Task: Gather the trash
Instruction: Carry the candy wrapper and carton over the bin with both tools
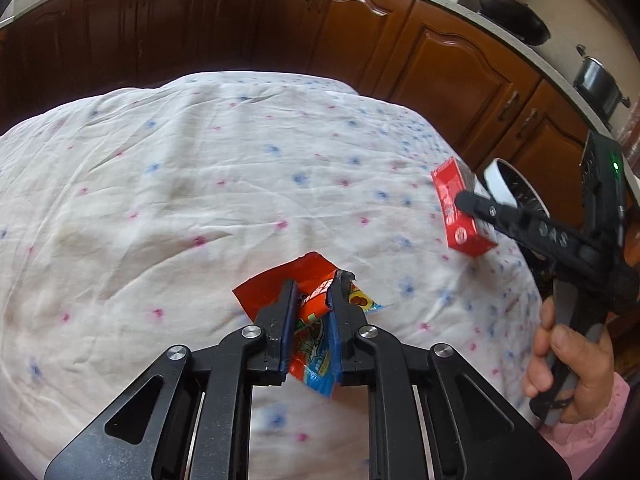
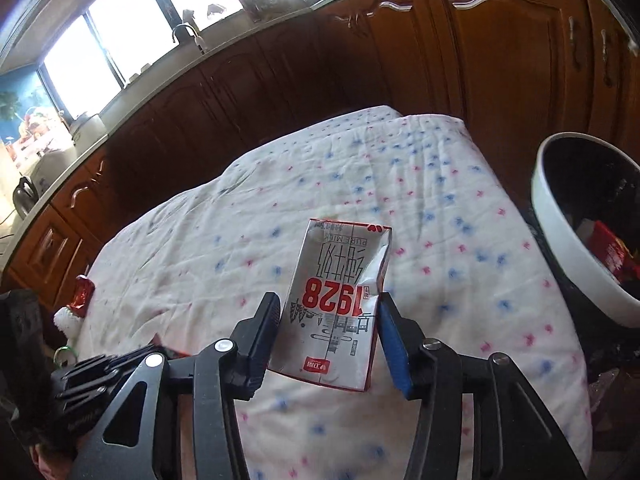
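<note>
**Left wrist view: wrapper pinched, milk carton between the other tool's fingers**

Left wrist view shows the left tool (image 1: 312,300) pressed together on a crumpled snack wrapper (image 1: 310,320), red and orange with blue and yellow patches; its print is too creased to read. The wrapper hangs between the pads above a tabletop covered in a white cloth (image 1: 180,200) dotted with pink and blue marks. Off to the right, a hand (image 1: 568,364) in a pink sleeve grips the handle of the right tool (image 2: 328,320), which carries a red-sided milk carton (image 2: 340,304).

From the right wrist view, the carton's pale face reads "1928" in large red figures and "PURE MILK" in small capitals, both upside down, with Chinese characters between them. The fingers stand partly spread, one at each side edge of the carton; whether the pads actually press on it I cannot tell. A white-rimmed bin (image 2: 560,248) with a dark inside sits just beyond the cloth's right edge, red packaging visible within.
</note>
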The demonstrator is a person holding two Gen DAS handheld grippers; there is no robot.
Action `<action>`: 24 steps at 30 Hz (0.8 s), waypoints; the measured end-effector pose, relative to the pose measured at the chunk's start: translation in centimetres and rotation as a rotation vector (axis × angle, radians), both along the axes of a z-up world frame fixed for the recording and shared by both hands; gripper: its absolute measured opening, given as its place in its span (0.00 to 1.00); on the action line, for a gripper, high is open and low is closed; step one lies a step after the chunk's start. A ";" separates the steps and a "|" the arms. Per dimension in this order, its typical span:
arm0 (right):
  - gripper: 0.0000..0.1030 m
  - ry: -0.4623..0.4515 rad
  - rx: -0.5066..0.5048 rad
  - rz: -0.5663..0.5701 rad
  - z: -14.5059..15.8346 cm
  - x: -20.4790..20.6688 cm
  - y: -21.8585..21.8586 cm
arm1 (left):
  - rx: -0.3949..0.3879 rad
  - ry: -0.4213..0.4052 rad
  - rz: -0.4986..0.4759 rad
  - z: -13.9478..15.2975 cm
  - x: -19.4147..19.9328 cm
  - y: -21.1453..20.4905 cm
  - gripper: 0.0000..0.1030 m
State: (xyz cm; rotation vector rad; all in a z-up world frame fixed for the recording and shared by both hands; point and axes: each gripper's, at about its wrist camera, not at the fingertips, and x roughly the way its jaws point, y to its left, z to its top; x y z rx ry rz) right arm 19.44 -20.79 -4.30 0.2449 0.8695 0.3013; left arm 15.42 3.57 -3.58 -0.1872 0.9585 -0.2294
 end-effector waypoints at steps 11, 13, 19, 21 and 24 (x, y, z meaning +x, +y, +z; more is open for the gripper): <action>0.48 -0.031 0.086 -0.081 0.5 -4.4 -6.4 | -0.002 -0.020 -0.095 1.3 -0.3 -6.1 0.11; 0.48 -0.038 0.093 -0.086 0.6 -4.8 -7.0 | 0.000 -0.024 -0.106 1.6 -0.3 -7.2 0.11; 0.48 -0.055 0.101 -0.113 1.0 -6.1 -9.5 | 0.031 -0.056 -0.155 2.7 -0.4 -11.1 0.11; 0.48 -0.060 0.102 -0.122 1.2 -6.4 -10.3 | 0.038 -0.066 -0.172 3.1 -0.3 -12.4 0.11; 0.48 -0.073 0.100 -0.136 1.6 -6.7 -11.5 | 0.045 -0.078 -0.195 3.5 -0.1 -14.2 0.11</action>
